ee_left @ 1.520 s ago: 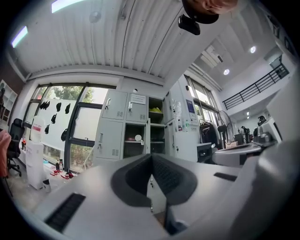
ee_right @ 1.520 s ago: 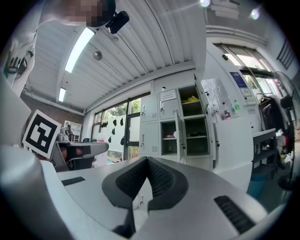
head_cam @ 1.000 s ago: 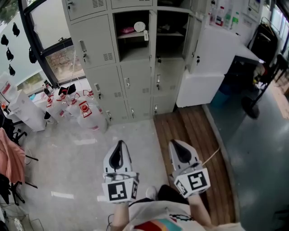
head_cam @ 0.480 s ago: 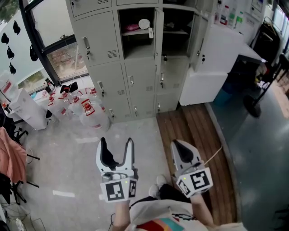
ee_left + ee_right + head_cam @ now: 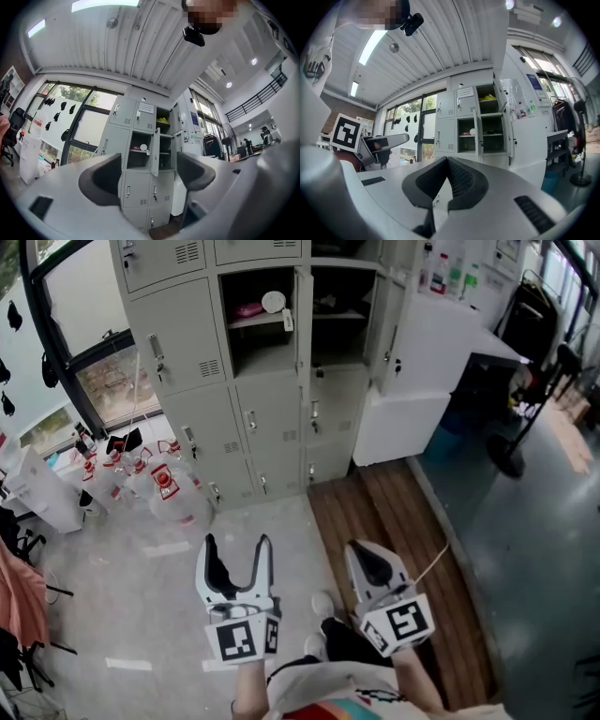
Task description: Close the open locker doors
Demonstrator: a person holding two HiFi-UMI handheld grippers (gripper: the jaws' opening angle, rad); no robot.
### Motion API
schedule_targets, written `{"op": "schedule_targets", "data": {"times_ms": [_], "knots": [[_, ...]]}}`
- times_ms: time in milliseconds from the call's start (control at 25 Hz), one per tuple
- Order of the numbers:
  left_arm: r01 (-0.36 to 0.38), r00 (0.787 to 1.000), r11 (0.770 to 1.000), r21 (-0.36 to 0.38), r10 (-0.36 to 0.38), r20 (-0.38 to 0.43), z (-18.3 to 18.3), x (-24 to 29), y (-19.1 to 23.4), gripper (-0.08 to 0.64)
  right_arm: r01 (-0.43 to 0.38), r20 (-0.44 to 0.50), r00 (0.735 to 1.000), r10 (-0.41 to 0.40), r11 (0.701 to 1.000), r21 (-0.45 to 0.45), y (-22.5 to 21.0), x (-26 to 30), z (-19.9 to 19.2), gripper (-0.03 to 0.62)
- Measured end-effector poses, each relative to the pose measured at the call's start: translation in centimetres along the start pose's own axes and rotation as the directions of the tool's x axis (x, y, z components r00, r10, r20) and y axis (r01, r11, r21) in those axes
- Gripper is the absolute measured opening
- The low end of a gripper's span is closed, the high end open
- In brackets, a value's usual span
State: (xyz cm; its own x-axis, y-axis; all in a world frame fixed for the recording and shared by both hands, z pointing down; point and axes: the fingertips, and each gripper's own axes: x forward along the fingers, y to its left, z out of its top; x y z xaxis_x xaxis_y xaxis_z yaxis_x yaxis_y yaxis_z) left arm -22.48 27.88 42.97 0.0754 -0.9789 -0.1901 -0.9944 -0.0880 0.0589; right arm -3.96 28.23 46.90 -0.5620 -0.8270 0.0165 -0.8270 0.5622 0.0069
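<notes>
While the approach is under way: grey locker bank (image 5: 202,343), well ahead, two upper doors (image 5: 383,324) ajar (shelves showing). Left gripper (image 5: 238,546), jaws just opened wide, nothing between; right gripper (image 5: 360,552), jaws together, empty. Next, likely: step closer, push doors flush.

Clear water jugs (image 5: 172,495) with red labels stand clustered on the pale floor (image 5: 141,587) toward its far left corner. They sit below a black-framed window (image 5: 108,376) that bears black cut-out shapes (image 5: 49,369). A white box-like unit (image 5: 42,488) stands just left of the jugs, and a pink cloth (image 5: 17,592) hangs at the floor's left edge. A strip of wooden boards (image 5: 394,512) runs along the pale floor's right edge, with a thin pale cable (image 5: 436,563) lying across it. At the strip's far end a white cabinet (image 5: 422,371) carries bottles (image 5: 441,273) on top. On the darker floor (image 5: 534,568) to the right stands a black pedestal fan (image 5: 509,457).
</notes>
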Motion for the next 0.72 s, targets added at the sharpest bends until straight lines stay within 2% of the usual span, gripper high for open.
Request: {"op": "schedule_targets", "data": {"times_ms": [240,520,720], "knots": [[0.022,0.999,1.0,-0.017,-0.023,-0.029,-0.9,1.3,-0.8,0.347,0.023,0.0,1.0,-0.023,1.0,0.018,-1.6,0.6,-0.6,0.005],[0.009,1.0,1.0,0.004,-0.009,-0.024,-1.6,4.5,-0.2,0.347,-0.022,0.035,0.999,0.021,0.999,0.024,-3.0,4.6,-1.0,0.005],[0.012,1.0,1.0,0.023,-0.012,-0.017,-1.6,8.8,-0.7,0.347,-0.05,0.056,0.997,0.048,0.998,0.039,-5.8,9.1,-0.6,0.006]]}}
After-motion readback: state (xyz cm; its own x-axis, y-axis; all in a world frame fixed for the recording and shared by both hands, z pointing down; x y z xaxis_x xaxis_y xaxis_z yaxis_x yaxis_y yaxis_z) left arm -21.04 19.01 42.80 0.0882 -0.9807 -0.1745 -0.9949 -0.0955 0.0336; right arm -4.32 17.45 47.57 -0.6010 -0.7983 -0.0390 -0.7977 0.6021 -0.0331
